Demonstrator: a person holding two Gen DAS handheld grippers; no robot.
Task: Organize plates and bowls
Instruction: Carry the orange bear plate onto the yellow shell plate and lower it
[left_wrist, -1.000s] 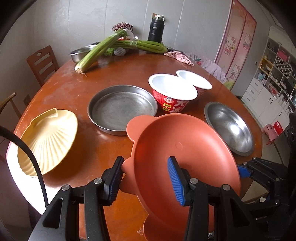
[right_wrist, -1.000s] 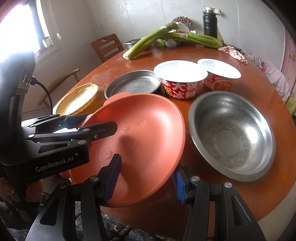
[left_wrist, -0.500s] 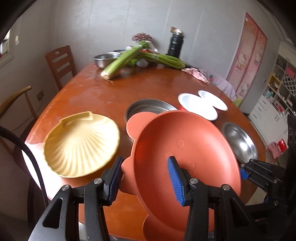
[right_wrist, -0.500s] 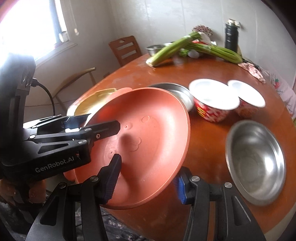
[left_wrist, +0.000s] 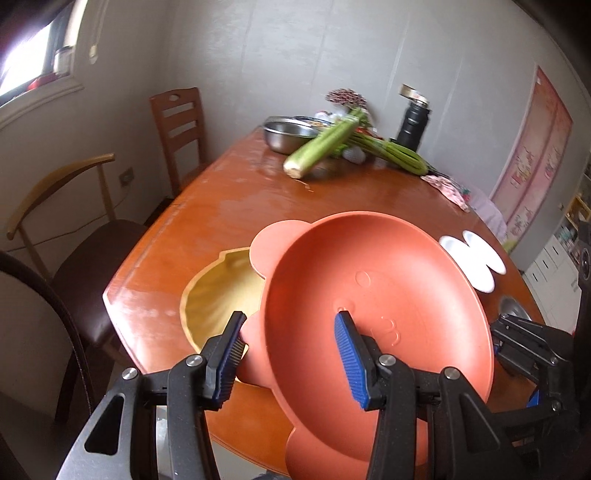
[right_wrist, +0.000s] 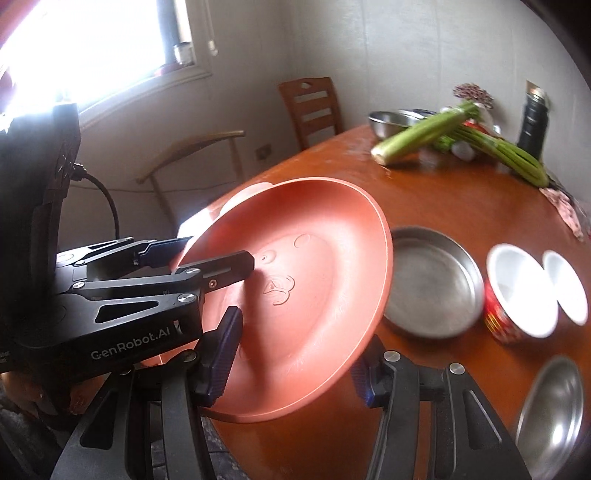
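tabletop (left_wrist: 229, 206): glossy orange-brown wood, rounded edge, pale smudges on it. Sits past my tongs in both views.
room: grey panelled wall, bright window (right_wrist: 92, 48) off to the left, a slatted wooden chair (left_wrist: 179, 122) and a curved-back chair (left_wrist: 55, 192) at the far-left side.
far end: celery bunch (left_wrist: 321, 147), steel mixing bowl (left_wrist: 288, 134), black flask (left_wrist: 413, 122).
left tongs (left_wrist: 291, 354): pinching the near rim of the bear-eared orange plate (left_wrist: 376, 306), one pad under, one on the inside.
right tongs (right_wrist: 295, 354): pinching the same plate's opposite edge, so it hangs tilted between both.
yellow shell plate (left_wrist: 221, 295): on the tabletop just past my left tongs, half hidden under the orange one.
right of my right tongs: flat steel pan (right_wrist: 432, 284), two red paper bowls (right_wrist: 517, 295), shiny steel bowl (right_wrist: 550, 406).
vs a second ago: plate carried left; the shell plate was well off to the left then, now it's right under it. Pan and bowls slid off to the right.
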